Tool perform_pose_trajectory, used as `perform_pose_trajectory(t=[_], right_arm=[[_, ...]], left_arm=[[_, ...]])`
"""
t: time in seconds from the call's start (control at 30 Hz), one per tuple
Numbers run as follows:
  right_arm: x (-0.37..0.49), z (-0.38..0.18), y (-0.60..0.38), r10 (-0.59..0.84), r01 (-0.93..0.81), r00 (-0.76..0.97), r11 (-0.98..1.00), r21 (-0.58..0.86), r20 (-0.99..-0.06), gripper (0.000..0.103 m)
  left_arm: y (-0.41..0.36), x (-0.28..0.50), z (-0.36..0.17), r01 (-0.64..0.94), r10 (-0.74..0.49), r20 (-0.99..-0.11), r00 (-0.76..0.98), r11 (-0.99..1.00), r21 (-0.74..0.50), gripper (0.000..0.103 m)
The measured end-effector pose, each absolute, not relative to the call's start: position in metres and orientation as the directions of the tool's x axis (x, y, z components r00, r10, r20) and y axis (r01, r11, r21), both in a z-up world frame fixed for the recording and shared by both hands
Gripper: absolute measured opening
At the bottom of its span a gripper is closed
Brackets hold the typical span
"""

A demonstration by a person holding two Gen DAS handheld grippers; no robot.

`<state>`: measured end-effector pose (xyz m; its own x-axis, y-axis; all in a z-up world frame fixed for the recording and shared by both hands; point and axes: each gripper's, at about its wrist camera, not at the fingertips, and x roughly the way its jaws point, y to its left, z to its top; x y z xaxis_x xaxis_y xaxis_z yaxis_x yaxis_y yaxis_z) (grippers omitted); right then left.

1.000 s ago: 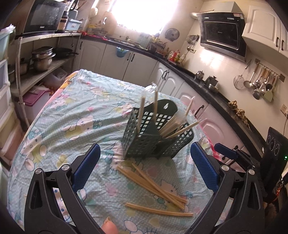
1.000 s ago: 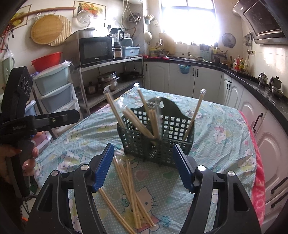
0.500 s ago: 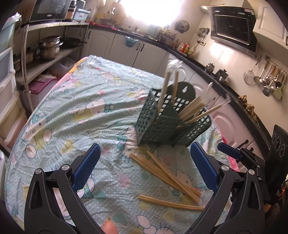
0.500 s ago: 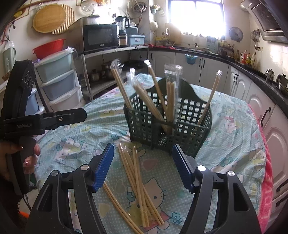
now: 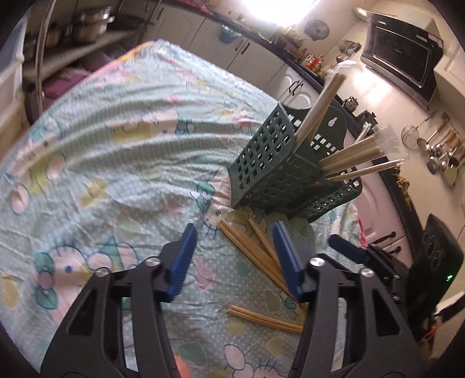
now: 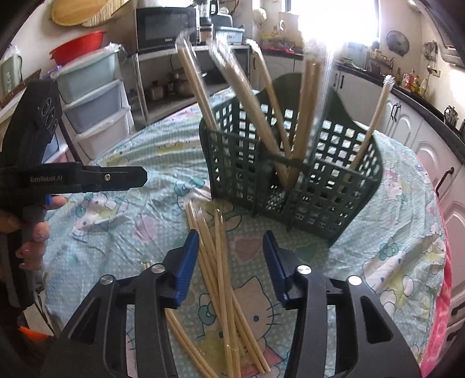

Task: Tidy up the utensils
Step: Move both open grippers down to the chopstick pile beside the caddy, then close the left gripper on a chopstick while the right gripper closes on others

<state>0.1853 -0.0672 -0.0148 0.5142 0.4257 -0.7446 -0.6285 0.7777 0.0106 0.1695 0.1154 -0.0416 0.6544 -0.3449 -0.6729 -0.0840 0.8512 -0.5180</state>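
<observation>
Left gripper [image 5: 234,253]: jaws closing, abt half open, nothing gripped. Right gripper [image 6: 231,256]: jaws closing over loose chopsticks [image 6: 221,270] on tablecloth [image 6: 377,256], pads not touching. Green utensil basket [image 6: 290,177] just beyond holds upright wrapped chopsticks [image 6: 305,116].

A bright window [image 6: 334,17] glares at the top of the right wrist view, washing out the wall around it. White cabinets [image 6: 407,128] under a dark countertop [image 6: 418,99] run along the right side. At upper left a microwave [image 6: 165,27] sits on a metal shelf [image 6: 162,52], beside stacked plastic drawers [image 6: 96,99] and a red basin [image 6: 77,46]. In the left wrist view, a black range hood [image 5: 401,55] hangs at upper right above hanging ladles [image 5: 438,151].
</observation>
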Motion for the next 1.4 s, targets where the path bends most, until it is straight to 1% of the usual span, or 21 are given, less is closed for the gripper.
perform_pose_trajectory(t=[0.1,0.13,0.2,0.37,0.53,0.8,0.87,1.03,1.1,1.2,1.4], right_arm=[[0.192,-0.024,-0.061,0.416,-0.632,0.496,0.775,0.012,-0.762,0.034],[0.194,-0.026,-0.06,0.414,-0.633,0.493,0.774,0.011,-0.765,0.033],[0.198,-0.032,-0.056,0.407,-0.636,0.484,0.772,0.008,-0.775,0.032],[0.203,-0.043,-0.045,0.399,-0.649,0.461,0.761,0.005,-0.793,0.03],[0.21,-0.05,-0.037,0.391,-0.653,0.446,0.757,0.006,-0.805,0.027],[0.221,-0.061,-0.024,0.379,-0.657,0.423,0.753,0.009,-0.823,0.025],[0.222,-0.065,-0.018,0.376,-0.66,0.418,0.751,0.008,-0.827,0.025],[0.229,-0.071,-0.009,0.382,-0.66,0.402,0.751,0.027,-0.832,0.024],[0.233,-0.069,-0.007,0.383,-0.657,0.399,0.753,0.032,-0.833,0.024],[0.239,-0.072,-0.001,0.378,-0.649,0.388,0.759,0.042,-0.84,0.02],[0.245,-0.077,0.005,0.372,-0.638,0.38,0.769,0.052,-0.847,0.02]], left_arm=[[0.115,0.177,-0.05,-0.098,-0.374,-0.677,0.634,0.829,-0.55,0.037],[0.115,0.18,-0.053,-0.105,-0.384,-0.677,0.628,0.82,-0.563,0.034],[0.116,0.185,-0.059,-0.113,-0.404,-0.676,0.617,0.804,-0.584,0.032],[0.112,0.198,-0.073,-0.139,-0.435,-0.682,0.588,0.776,-0.615,0.032],[0.11,0.21,-0.084,-0.171,-0.437,-0.696,0.569,0.765,-0.621,0.032],[0.108,0.222,-0.097,-0.209,-0.416,-0.727,0.546,0.773,-0.599,0.032],[0.108,0.225,-0.098,-0.21,-0.411,-0.732,0.544,0.778,-0.592,0.03],[0.114,0.227,-0.103,-0.226,-0.394,-0.746,0.537,0.785,-0.577,0.015],[0.117,0.228,-0.104,-0.227,-0.4,-0.742,0.537,0.78,-0.584,0.013],[0.119,0.227,-0.106,-0.225,-0.403,-0.74,0.539,0.778,-0.587,0.01],[0.127,0.225,-0.11,-0.222,-0.433,-0.715,0.549,0.749,-0.624,0.006]])
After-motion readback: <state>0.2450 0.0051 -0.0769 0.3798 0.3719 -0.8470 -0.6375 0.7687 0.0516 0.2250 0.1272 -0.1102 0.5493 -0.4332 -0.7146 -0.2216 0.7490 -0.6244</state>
